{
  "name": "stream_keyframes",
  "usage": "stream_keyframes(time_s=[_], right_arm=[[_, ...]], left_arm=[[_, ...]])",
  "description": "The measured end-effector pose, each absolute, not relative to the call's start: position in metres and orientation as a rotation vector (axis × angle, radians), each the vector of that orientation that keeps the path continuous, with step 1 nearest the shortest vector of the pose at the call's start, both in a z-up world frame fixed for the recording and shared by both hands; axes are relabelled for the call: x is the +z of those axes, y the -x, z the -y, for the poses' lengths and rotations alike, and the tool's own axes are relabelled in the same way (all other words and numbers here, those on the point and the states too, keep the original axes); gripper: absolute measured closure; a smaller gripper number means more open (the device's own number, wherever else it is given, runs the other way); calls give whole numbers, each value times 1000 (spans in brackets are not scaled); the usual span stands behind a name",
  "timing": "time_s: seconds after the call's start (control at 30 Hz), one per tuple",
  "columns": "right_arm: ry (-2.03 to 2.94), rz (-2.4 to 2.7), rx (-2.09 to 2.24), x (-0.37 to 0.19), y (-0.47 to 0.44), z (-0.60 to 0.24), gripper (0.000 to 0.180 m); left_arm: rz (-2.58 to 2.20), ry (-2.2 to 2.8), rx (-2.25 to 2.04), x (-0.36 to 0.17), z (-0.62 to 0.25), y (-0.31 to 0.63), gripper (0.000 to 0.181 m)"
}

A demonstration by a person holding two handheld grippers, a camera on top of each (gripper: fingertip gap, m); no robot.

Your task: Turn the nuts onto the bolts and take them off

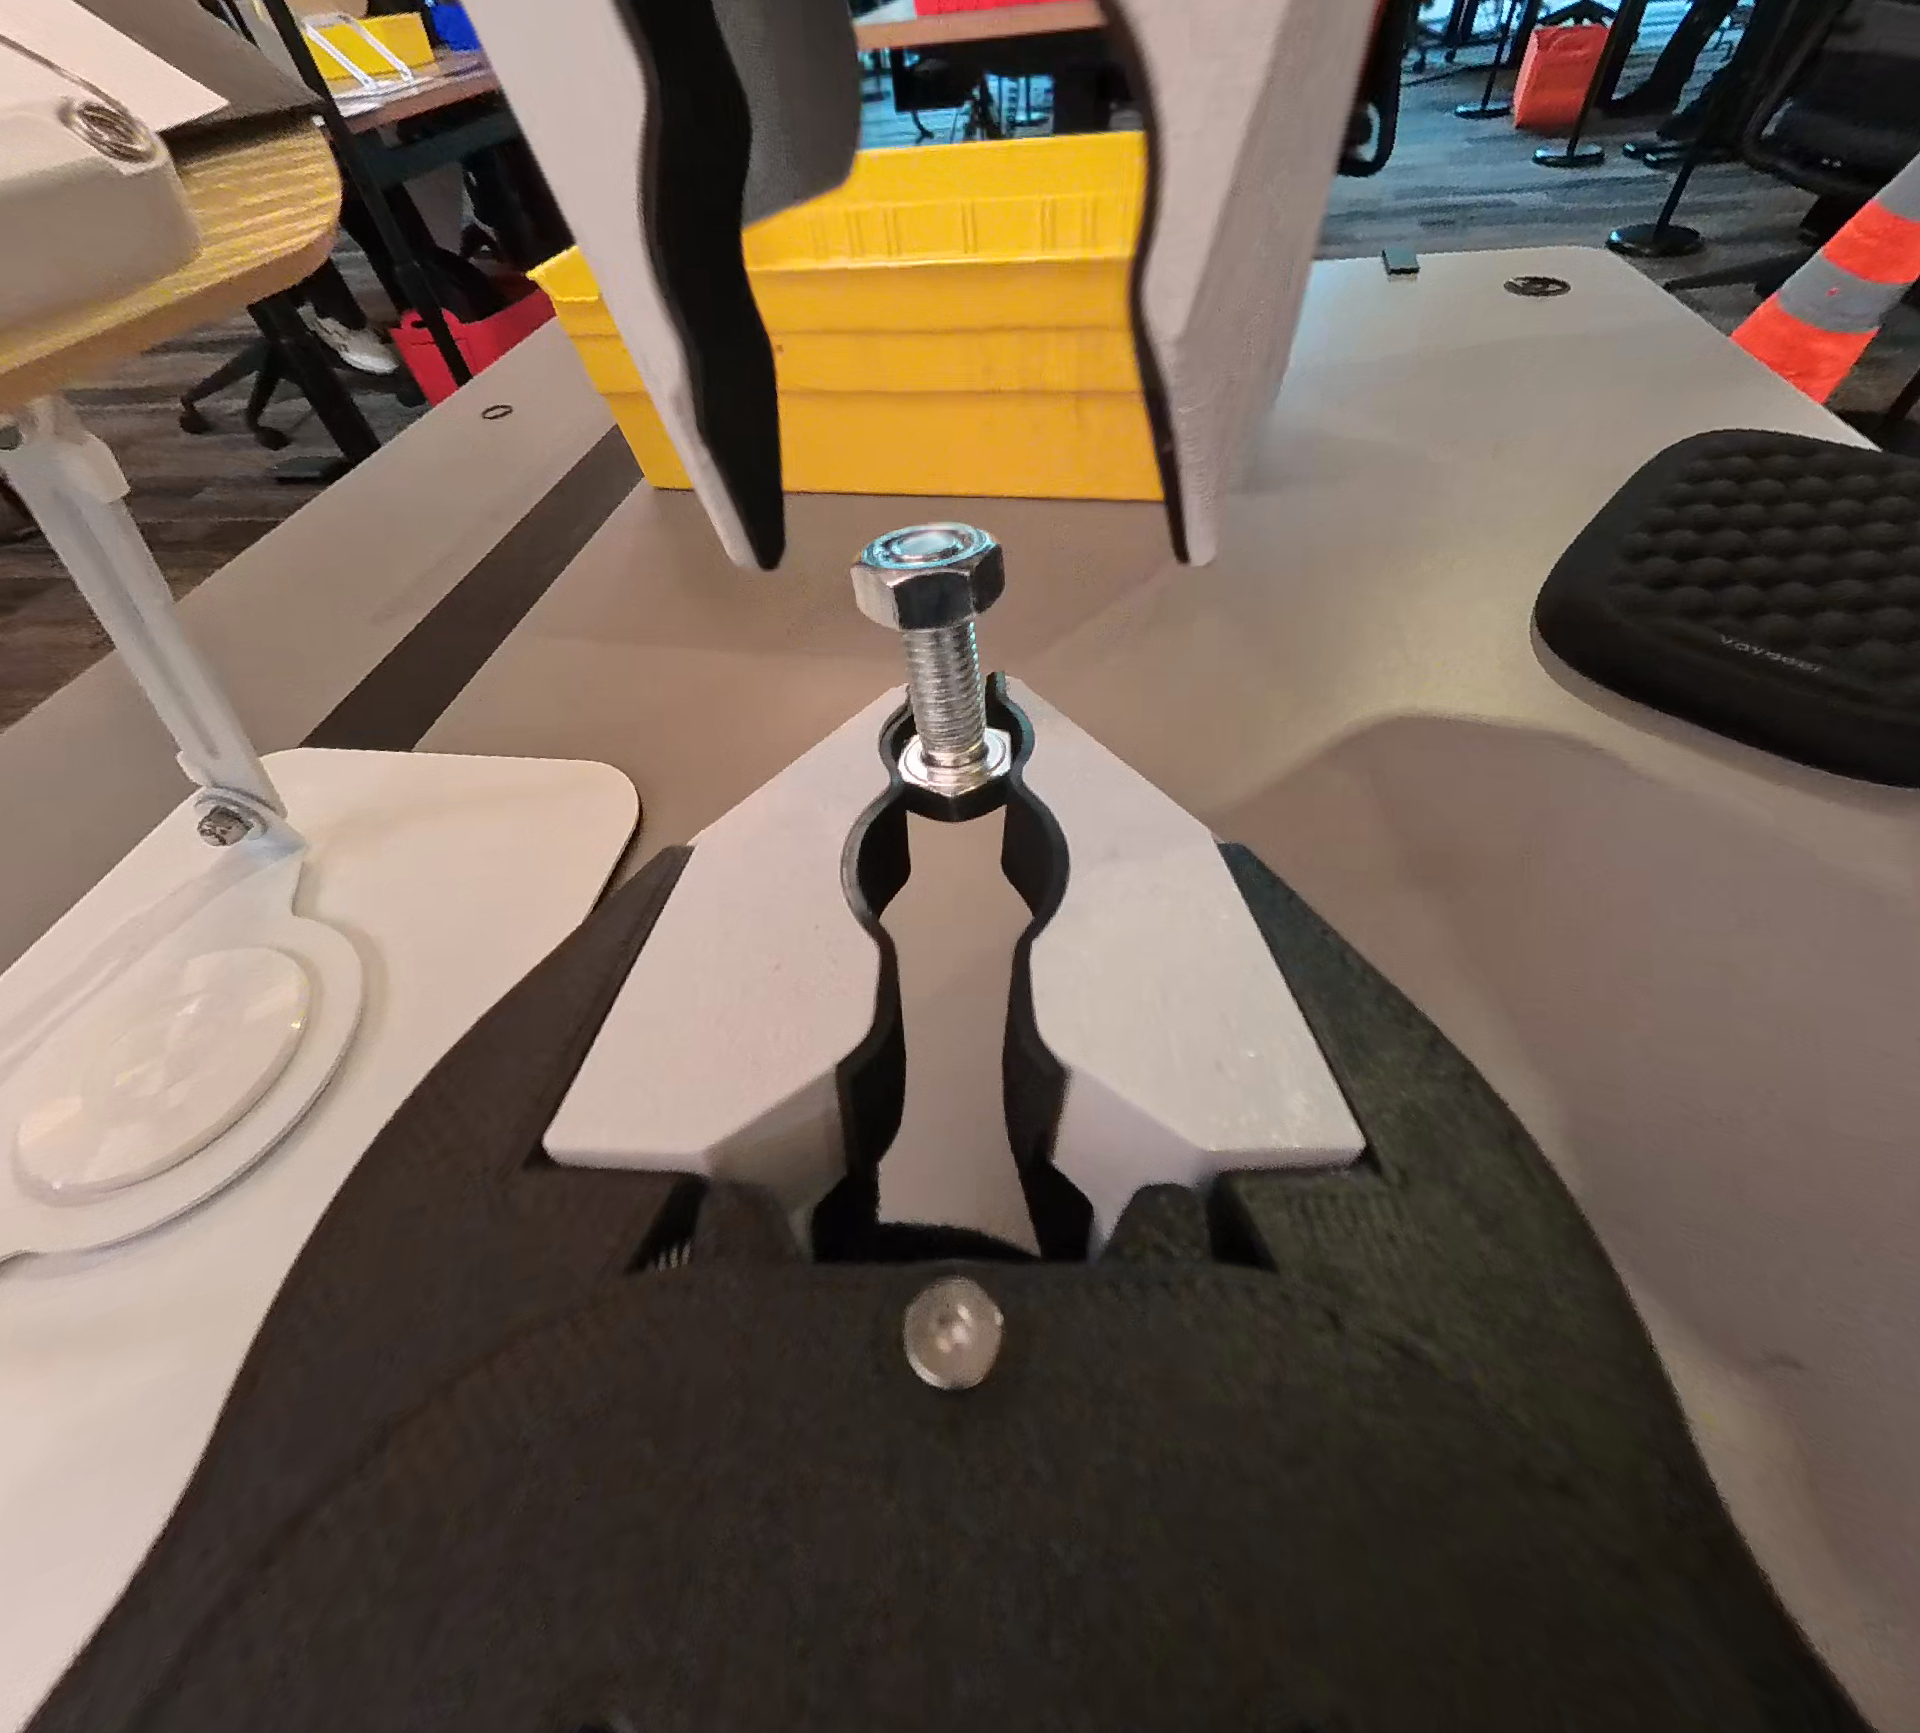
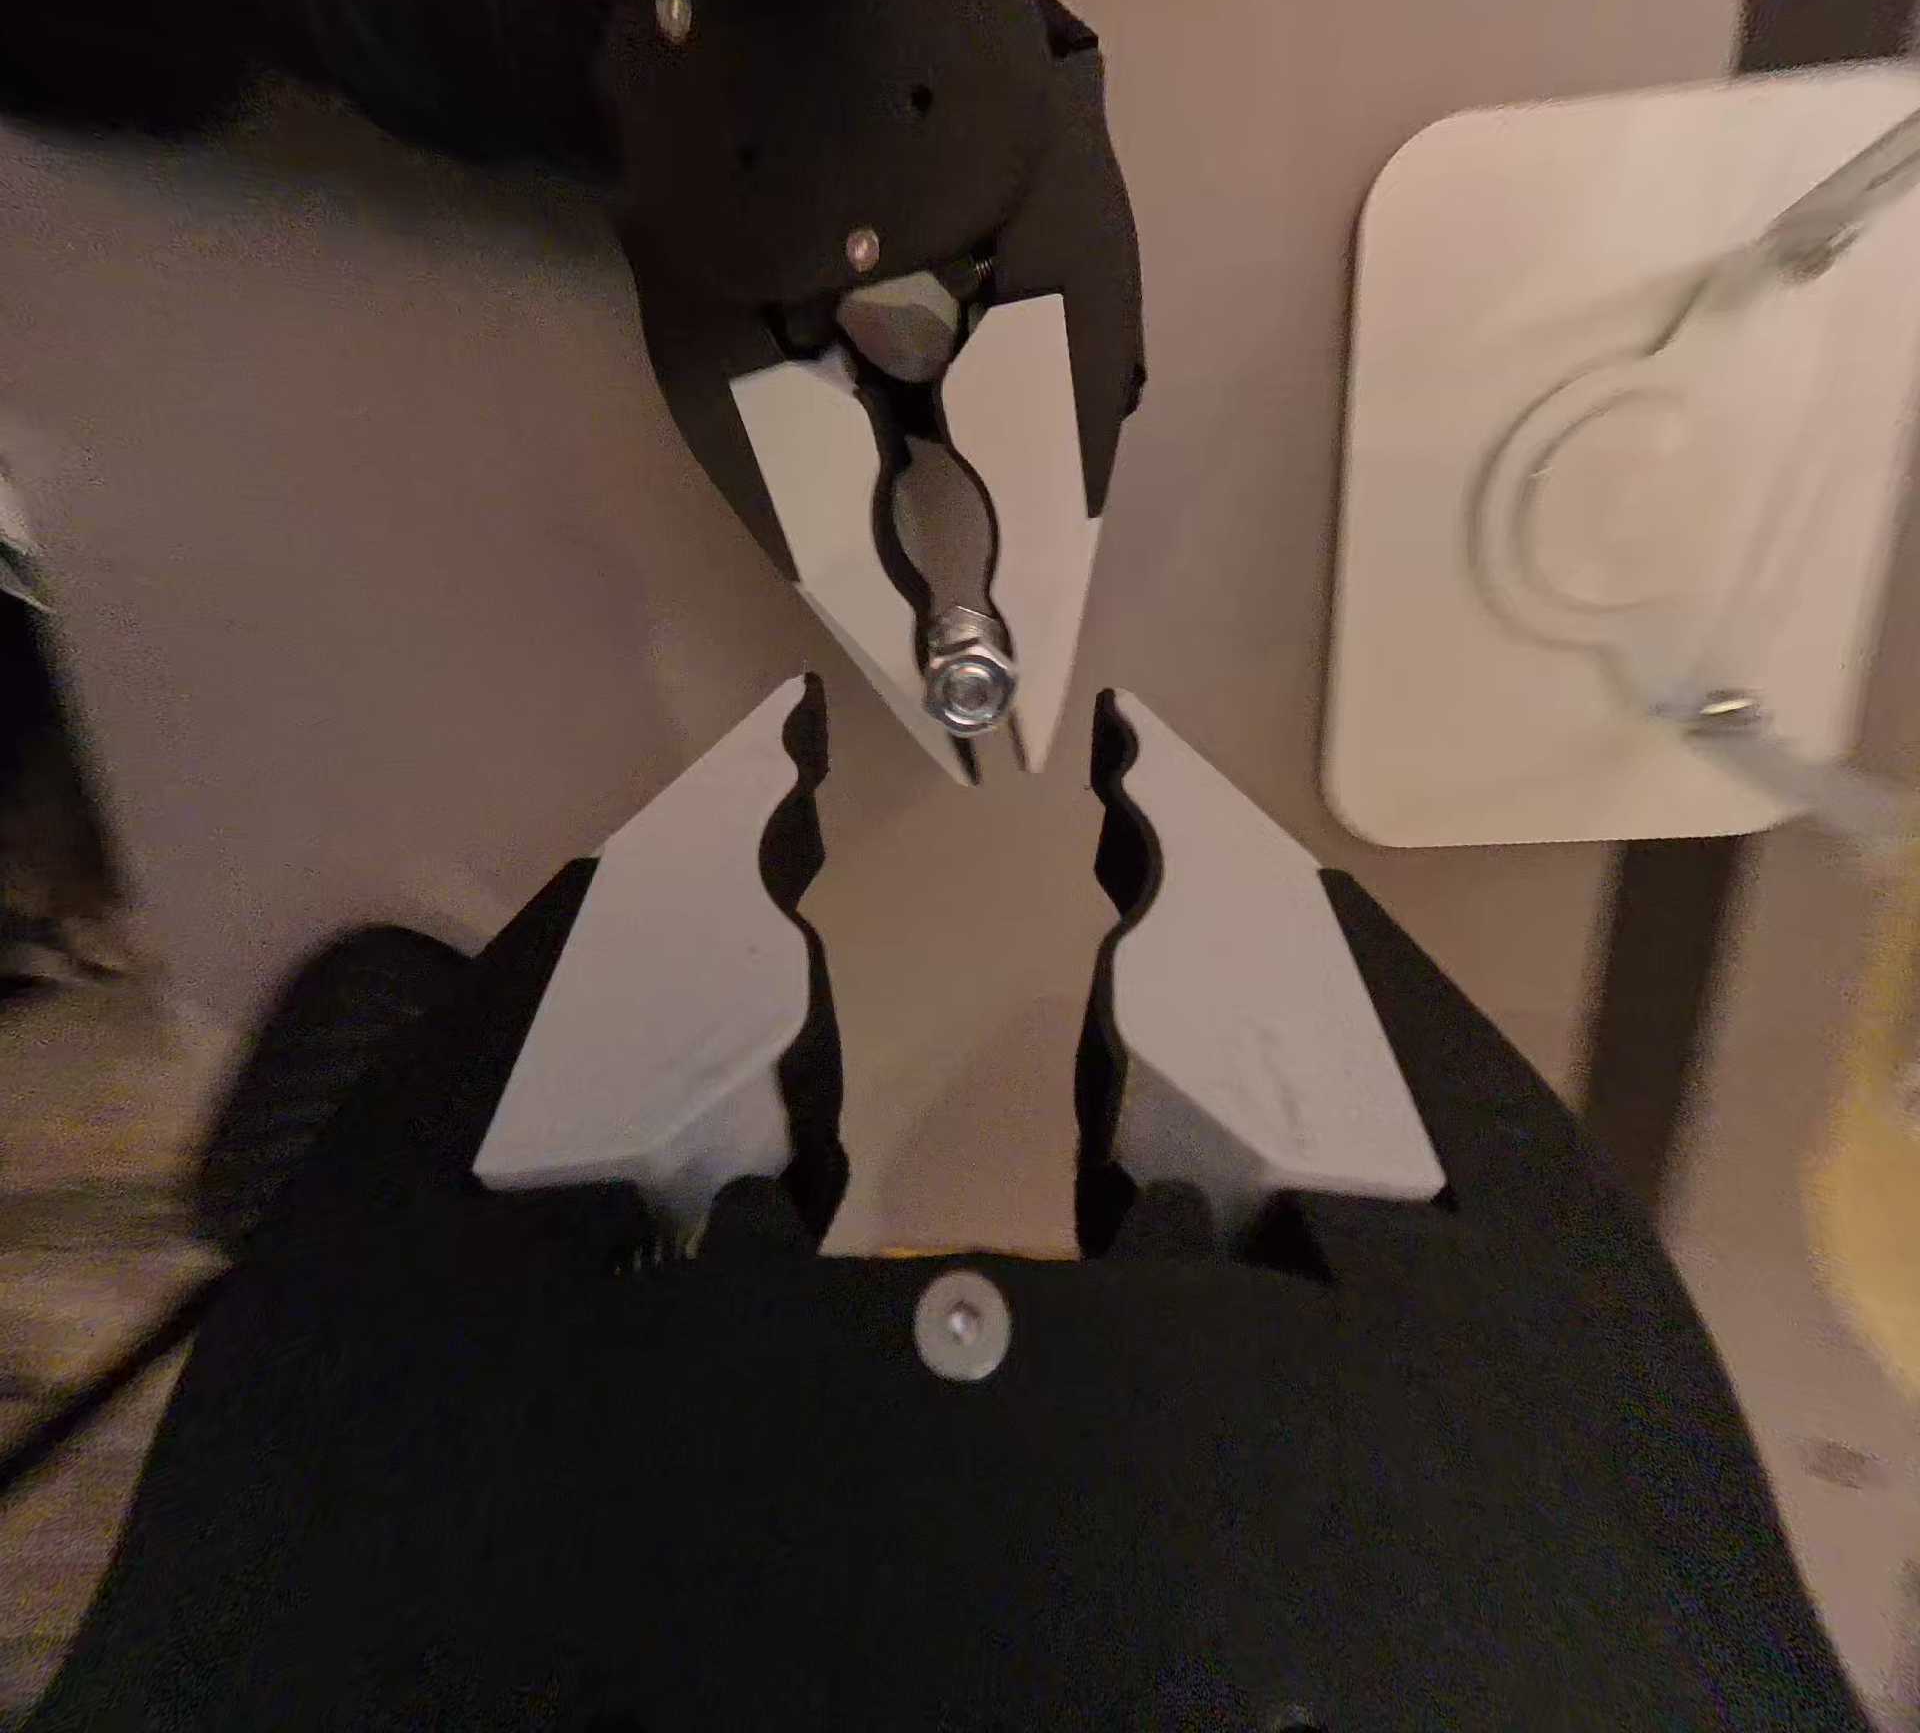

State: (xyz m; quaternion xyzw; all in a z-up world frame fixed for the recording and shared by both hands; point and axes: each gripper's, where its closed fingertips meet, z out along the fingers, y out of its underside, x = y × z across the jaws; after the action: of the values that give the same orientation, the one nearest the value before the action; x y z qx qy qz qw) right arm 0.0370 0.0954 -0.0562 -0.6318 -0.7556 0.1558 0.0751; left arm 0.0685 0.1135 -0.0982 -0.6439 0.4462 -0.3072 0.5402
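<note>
My left gripper (image 1: 954, 722) is shut on a silver hex nut (image 1: 951, 769) at its fingertips, above the beige table (image 1: 1507, 904). A silver bolt (image 1: 938, 681) stands upright in the nut, its hex head (image 1: 928, 580) on top. My right gripper (image 1: 977, 556) comes down from above, open, with one fingertip on each side of the bolt head and apart from it. In the right wrist view my open right gripper (image 2: 958, 704) points down at the bolt head (image 2: 971, 698), and the left gripper (image 2: 961, 603) holds the nut just under it.
A yellow bin (image 1: 935, 353) stands on the table behind the grippers. A white stand base (image 1: 343, 862) lies at the left, and shows too in the right wrist view (image 2: 1558, 488). A black padded rest (image 1: 1745, 592) lies at the right. An orange cone (image 1: 1849, 281) stands beyond the table. Spacing between my two grippers at the tips: around 5 cm.
</note>
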Motion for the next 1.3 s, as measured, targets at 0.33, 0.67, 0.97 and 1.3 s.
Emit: stream_keyframes(time_s=[0.33, 0.67, 0.97, 1.3], right_arm=[[1150, 2618, -31, -62, -38, -100, 164], [2073, 2179, 365, -63, -35, -93, 161], [1783, 2316, 370, -48, -33, -94, 139], [1269, 2598, -71, -70, -35, -95, 164]], left_arm=[[-1059, 1517, -748, -96, -111, -70, 171], [-1061, 1528, -732, -98, -113, -68, 171], [-1065, 1524, -737, -97, -112, -70, 171], [-1078, 1527, -732, -99, -111, -72, 171]])
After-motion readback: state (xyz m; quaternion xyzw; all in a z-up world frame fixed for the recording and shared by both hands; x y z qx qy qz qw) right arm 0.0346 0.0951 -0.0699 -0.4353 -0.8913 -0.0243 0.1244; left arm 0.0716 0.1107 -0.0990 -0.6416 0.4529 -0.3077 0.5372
